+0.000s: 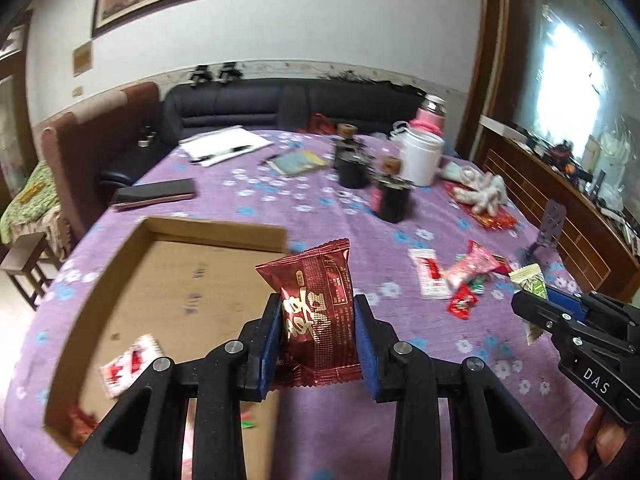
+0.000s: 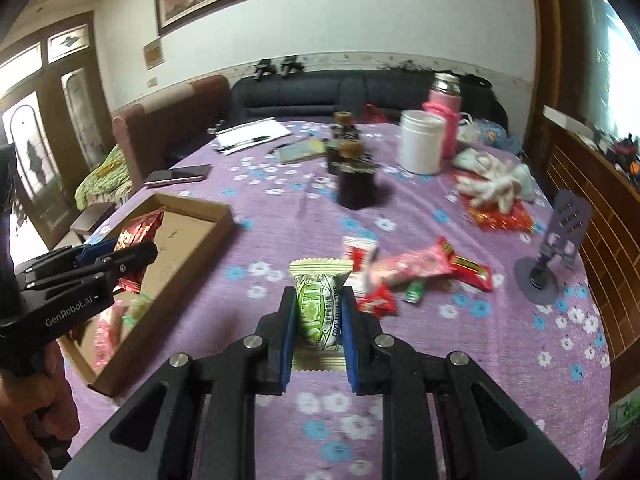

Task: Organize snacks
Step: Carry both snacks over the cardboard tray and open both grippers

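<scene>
The left tongs [image 1: 316,334] point down at a slant over the near right corner of a shallow cardboard box [image 1: 120,256], their blue pads clamped on a dark red snack packet [image 1: 316,312] that stands upright between them. A little to their right, the right tongs [image 2: 320,322] slant down the same way above the purple flowered cloth of the counter [image 2: 480,360], closed tight on a green and white snack packet [image 2: 320,312], also upright. A hand [image 2: 36,384] wraps the grip of the left tool at the edge of the right wrist view. Inside the box, left of and below the left tongs, lies a white and red wrapper [image 1: 128,364]; more bright wrappers show blurred at the near end of the box. Just beyond and right of the right tongs, a loose pile of snacks [image 2: 416,276] lies on the cloth: a pink packet, small red ones, a white and red one. Farther out stand two dark jars [image 2: 356,176] with stoppers, a white tub [image 2: 422,142] and a pink flask [image 2: 444,108], with white gloves [image 2: 496,180] to their right and a grey stand [image 2: 560,232] near the counter's right edge.
</scene>
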The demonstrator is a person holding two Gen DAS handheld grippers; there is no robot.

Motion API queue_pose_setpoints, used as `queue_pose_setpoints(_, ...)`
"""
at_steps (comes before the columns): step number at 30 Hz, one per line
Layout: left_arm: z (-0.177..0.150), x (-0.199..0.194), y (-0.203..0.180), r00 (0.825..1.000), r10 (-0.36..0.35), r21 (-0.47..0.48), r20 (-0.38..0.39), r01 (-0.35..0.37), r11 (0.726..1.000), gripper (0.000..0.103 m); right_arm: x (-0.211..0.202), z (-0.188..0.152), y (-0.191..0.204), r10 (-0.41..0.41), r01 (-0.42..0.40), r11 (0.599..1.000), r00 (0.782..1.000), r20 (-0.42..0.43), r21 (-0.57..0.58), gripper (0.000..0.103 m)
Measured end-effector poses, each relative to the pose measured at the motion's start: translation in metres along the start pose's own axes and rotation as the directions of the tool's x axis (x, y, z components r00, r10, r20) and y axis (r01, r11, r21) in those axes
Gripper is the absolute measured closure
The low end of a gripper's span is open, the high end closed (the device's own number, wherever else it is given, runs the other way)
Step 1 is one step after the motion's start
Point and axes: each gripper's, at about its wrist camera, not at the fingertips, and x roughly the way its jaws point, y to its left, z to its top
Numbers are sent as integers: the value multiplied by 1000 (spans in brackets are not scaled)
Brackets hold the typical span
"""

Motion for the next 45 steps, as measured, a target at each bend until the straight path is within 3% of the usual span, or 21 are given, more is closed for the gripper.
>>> queue_pose_setpoints(13,-13,-29,86,992,123,-100,24,-120,988,67,10,20,113,61,-61,981,998,-9,-183,83)
queue_pose_setpoints(22,-17,-37,130,984,176,-153,17,-171,973,67,24,24,164,92,-96,960,995,-30,-261,83)
queue_pose_setpoints(35,-17,-22,155,976,215,-147,-35,-218,965,67,52,27,193,115,-132,947,991,-72,-292,83)
queue_pose_setpoints(45,-5,12,144,969,220,-64,-112,-228,972,67,98,35,181,170,-197,959,975,-140,-204,83)
